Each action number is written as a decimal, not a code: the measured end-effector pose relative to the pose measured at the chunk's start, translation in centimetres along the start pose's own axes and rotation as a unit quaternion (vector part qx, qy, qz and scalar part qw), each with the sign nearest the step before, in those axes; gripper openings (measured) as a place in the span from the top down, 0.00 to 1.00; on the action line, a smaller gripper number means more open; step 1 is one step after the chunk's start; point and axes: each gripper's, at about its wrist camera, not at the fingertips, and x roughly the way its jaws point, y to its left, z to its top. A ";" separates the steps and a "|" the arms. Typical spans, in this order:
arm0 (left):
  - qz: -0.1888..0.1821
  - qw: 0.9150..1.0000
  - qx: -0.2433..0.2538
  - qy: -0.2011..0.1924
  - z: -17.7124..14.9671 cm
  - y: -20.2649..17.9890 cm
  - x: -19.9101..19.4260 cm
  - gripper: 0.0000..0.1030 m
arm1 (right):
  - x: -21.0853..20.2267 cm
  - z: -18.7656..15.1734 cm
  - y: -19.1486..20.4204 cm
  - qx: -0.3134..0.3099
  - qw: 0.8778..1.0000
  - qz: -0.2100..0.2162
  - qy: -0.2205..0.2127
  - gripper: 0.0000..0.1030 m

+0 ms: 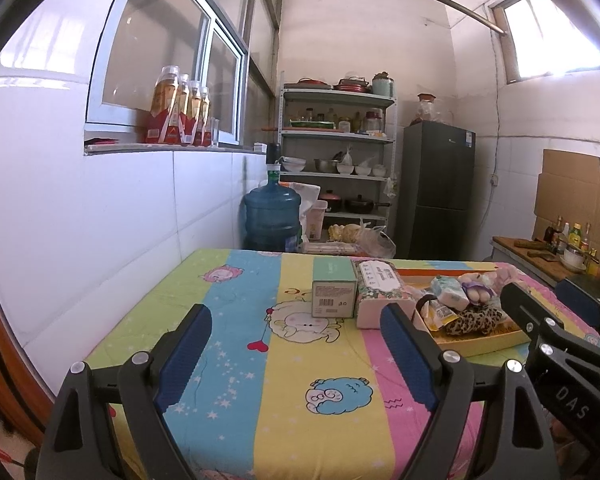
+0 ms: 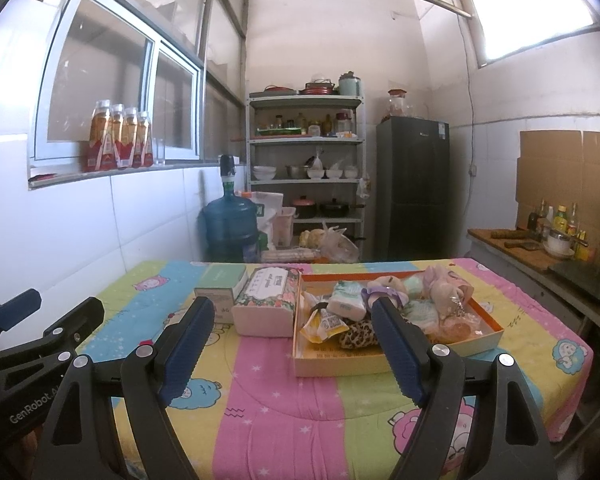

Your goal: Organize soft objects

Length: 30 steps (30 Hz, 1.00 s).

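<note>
Both tongs, the left gripper (image 1: 296, 344) and right gripper (image 2: 292, 340), gape wide and empty; just ahead of the right, the tray (image 2: 380, 364) holds light, squashy soft objects (image 2: 346, 302), probably best pinched mid-body

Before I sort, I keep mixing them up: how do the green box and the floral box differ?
The green box is plain mint with a barcode label; the floral box has a flower print and a pink end. The green box sits farther from the tray; the floral box adjoins it. Both lie flat.
</note>
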 end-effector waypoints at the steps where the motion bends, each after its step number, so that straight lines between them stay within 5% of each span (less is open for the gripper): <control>1: 0.000 1.000 0.000 0.000 0.0 0.0 0.0 0.17 | 0.0 0.0 0.0 0.000 1.000 0.000 0.000 0.20; 30: -0.001 1.000 0.001 0.003 -0.3 0.1 0.1 0.17 | -0.2 0.0 0.0 0.002 1.000 -0.004 -0.004 0.20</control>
